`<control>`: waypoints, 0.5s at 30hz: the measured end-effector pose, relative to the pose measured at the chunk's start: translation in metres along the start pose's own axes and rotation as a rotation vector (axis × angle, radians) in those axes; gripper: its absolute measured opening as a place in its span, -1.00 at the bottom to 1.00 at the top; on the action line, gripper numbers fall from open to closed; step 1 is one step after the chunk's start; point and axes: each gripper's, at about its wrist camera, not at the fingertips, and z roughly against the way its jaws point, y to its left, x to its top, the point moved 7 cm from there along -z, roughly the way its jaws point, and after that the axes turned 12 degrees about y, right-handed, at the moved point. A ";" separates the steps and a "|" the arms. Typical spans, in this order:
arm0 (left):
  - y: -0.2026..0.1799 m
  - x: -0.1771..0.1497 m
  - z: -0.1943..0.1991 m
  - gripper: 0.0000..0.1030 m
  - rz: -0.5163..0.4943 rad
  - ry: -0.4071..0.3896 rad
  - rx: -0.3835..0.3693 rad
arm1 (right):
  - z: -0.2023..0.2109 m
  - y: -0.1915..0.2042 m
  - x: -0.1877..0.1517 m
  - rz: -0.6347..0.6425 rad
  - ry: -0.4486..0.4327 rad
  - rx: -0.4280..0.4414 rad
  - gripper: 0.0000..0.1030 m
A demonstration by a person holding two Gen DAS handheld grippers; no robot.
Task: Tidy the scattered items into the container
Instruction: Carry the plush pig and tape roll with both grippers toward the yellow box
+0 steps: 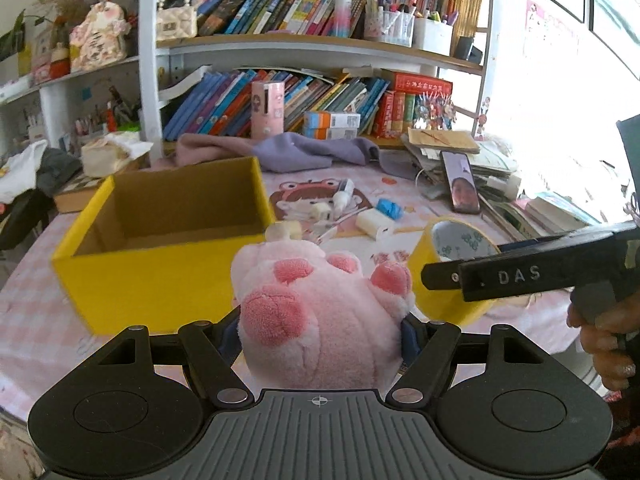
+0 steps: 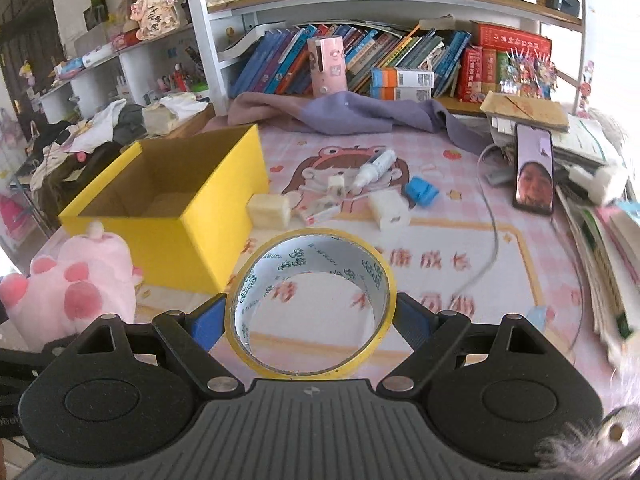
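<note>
Item 1: open yellow cardboard box [image 1: 160,240], the container, on the pink checked tablecloth [image 1: 28,312]. From my left gripper [image 1: 320,332] it lies ahead and to the left, its near right corner just beside the load. From my right gripper [image 2: 312,312] it also lies ahead-left, but farther across. I judge the left hand the nearer to it.

Item 2: pink plush paw-shaped toy [image 1: 320,312], clenched between the left jaws, pads facing the camera, held off the cloth near the box's front wall.

Item 3: yellow roll of packing tape [image 2: 312,300], squeezed across its width between the right gripper's blue pads [image 2: 206,320]; its hole faces the camera, so its axis runs along the fingers.

Item 4: loose smalls left on the cloth beyond the tape, right of the box: white glue bottle [image 2: 372,172], blue clip-like piece [image 2: 422,192], white charger block [image 2: 388,210], cream block [image 2: 268,210].

Note: both loads need a leftward, forward carry over the rim; the plush has the shorter path.
</note>
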 end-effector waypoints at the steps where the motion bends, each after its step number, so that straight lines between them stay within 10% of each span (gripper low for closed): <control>1: 0.005 -0.005 0.005 0.42 0.005 0.001 0.000 | 0.002 0.006 -0.005 -0.001 0.002 0.001 0.67; 15: 0.034 -0.043 0.044 0.42 0.024 0.006 -0.019 | 0.025 0.073 -0.051 0.046 0.032 0.006 0.67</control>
